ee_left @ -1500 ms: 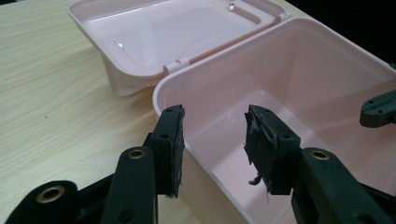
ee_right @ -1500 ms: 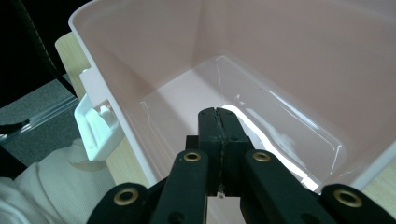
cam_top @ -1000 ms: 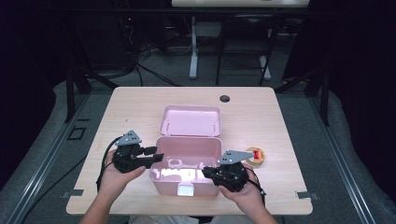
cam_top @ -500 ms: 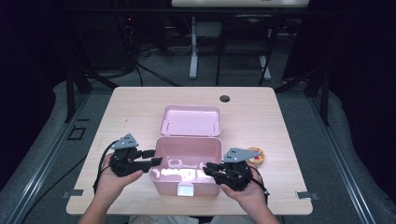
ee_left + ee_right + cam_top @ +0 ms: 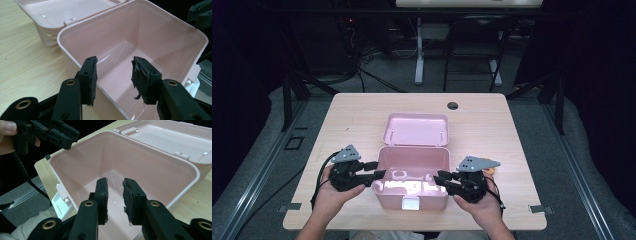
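The left gripper (image 5: 379, 169) stands wide with nothing between its jaws; the right gripper (image 5: 439, 179), narrower, has just been opening, also with nothing between. Both poke over the glossy pink rectangular plastic box (image 5: 413, 172), lid flung back, mid-worktop (image 5: 342, 120); no writing is legible.

The right gripper (image 5: 441, 179) widened its jaws a little, from nearly closed to a narrow gap, nothing between the pads, tips over the pink box's (image 5: 412, 192) right wall. Right hand (image 5: 479, 205) shifted slightly toward the table's (image 5: 362, 107) right edge, covering more of the orange thing (image 5: 490, 171) by that edge. The left gripper's (image 5: 378, 170) jaws flickered wider and back, ending open above the box's left rim.
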{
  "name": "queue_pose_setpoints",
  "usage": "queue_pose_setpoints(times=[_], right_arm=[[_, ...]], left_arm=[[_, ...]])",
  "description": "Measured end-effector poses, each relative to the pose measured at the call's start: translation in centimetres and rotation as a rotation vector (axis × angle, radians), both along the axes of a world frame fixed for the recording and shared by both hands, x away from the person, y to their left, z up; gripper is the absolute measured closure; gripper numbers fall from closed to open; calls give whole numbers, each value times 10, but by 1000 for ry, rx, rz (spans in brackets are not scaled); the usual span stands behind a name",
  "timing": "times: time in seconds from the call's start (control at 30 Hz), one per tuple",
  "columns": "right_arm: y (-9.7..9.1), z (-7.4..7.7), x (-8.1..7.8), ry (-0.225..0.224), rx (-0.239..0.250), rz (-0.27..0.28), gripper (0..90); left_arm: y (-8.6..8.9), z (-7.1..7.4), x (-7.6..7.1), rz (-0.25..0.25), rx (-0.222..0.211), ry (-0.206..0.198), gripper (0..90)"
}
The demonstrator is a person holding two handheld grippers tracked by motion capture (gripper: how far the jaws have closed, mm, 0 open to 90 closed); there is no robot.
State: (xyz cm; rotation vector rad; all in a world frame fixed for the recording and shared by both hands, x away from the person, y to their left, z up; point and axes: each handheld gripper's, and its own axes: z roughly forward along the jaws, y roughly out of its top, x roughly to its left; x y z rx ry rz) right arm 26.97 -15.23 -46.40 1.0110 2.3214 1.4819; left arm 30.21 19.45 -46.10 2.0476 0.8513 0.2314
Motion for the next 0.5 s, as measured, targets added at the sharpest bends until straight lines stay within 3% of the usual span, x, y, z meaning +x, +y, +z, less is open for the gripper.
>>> queue_pose_setpoints(times=[0.17, 0.5], right_arm=[[-6, 1, 0, 8, 4, -7, 713], [-23, 7, 12, 13, -1, -44, 662]], left_arm=[[-1, -2, -4, -16, 23, 20, 626], [-11, -4, -11, -52, 67, 21, 740]])
